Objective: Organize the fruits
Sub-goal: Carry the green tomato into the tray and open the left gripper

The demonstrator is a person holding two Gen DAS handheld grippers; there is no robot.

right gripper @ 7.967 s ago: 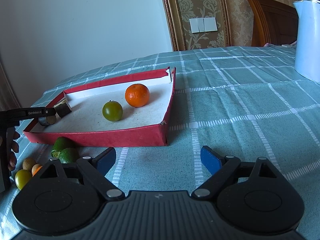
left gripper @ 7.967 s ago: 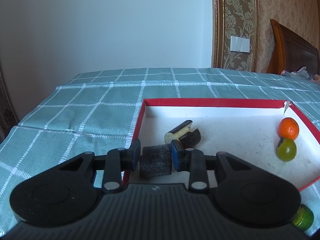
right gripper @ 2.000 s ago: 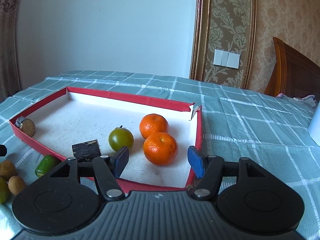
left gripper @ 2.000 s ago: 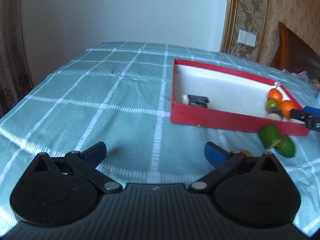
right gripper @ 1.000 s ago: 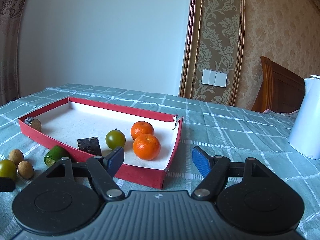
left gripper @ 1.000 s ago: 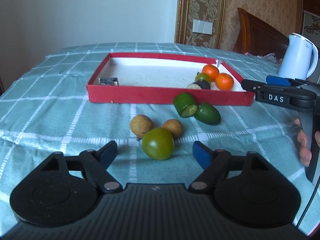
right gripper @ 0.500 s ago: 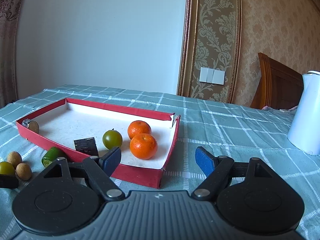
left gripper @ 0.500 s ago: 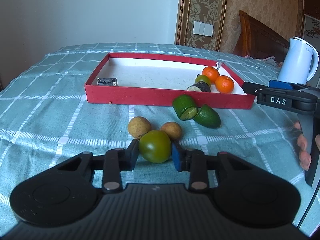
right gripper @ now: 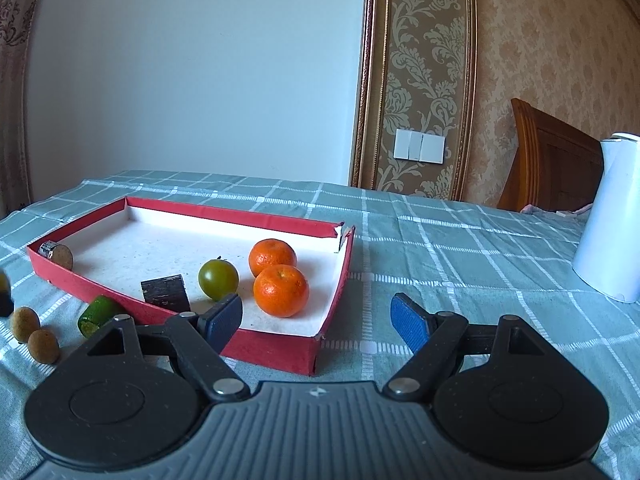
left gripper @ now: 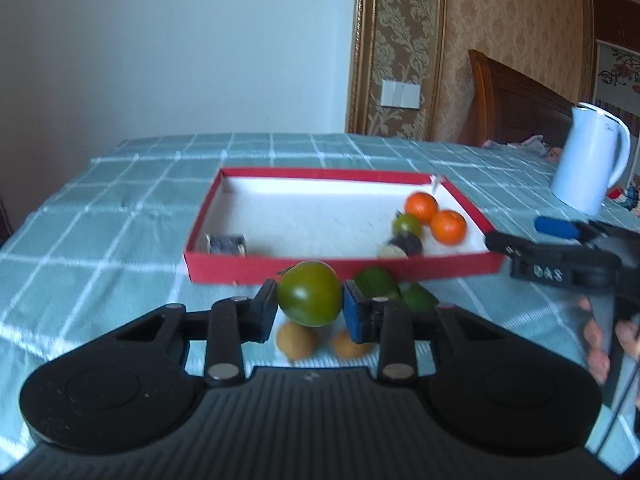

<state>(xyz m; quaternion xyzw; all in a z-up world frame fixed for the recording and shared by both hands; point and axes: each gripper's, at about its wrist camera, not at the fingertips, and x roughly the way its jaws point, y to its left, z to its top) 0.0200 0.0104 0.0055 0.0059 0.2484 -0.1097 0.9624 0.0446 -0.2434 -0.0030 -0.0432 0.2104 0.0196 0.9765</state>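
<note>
left jaws clamping one green tomato (left gripper: pixel 309 299), two oranges (right gripper: pixel 281 290) in red tray (right gripper: pixel 280 351)

you're in a home, likely a bedroom: patterned wallpaper (right gripper: pixel 424 60) in a gilt frame, a wall switch (right gripper: pixel 419 144), a carved wooden headboard (right gripper: pixel 556 168). the table wears a checked teal cloth (right gripper: pixel 460 248), with a white electric kettle (left gripper: pixel 592 160) standing on it.

Green tomato (left gripper: pixel 309 299), two orange mandarins (right gripper: pixel 281 290), red tray (right gripper: pixel 332 312) white inside, teal white-checked tabletop (right gripper: pixel 460 280).
</note>
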